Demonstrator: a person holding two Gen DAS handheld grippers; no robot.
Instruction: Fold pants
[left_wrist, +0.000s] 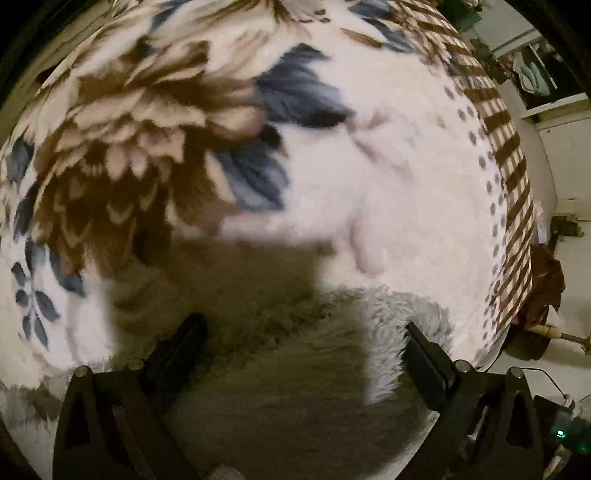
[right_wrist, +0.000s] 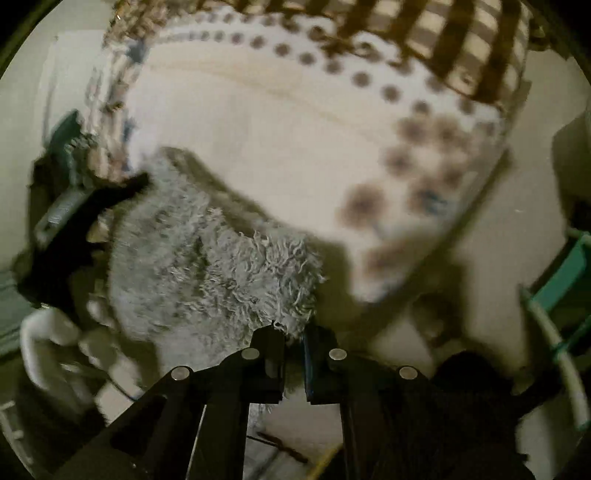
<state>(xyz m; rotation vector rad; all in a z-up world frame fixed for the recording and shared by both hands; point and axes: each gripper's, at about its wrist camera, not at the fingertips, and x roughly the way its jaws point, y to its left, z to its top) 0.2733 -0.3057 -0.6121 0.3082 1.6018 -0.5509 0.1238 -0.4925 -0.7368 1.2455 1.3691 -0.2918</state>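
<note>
The pants (right_wrist: 207, 266) are fluffy pale grey fleece, lying on a white blanket with brown and blue flowers (left_wrist: 388, 184). My right gripper (right_wrist: 293, 332) is shut on the pants' near edge and holds it lifted over the bed's edge. In the left wrist view the pants (left_wrist: 332, 350) fill the lower middle, partly in shadow. My left gripper (left_wrist: 301, 328) is open, its two fingers spread wide over the fleece, one on each side. The left gripper also shows in the right wrist view (right_wrist: 92, 210) at the pants' far left edge, blurred.
The blanket's brown striped border (left_wrist: 513, 184) runs along the bed's right edge, with floor and clutter (left_wrist: 543, 288) beyond. In the right wrist view, a teal frame (right_wrist: 561, 280) stands at right and white objects (right_wrist: 48, 332) lie at lower left on the floor.
</note>
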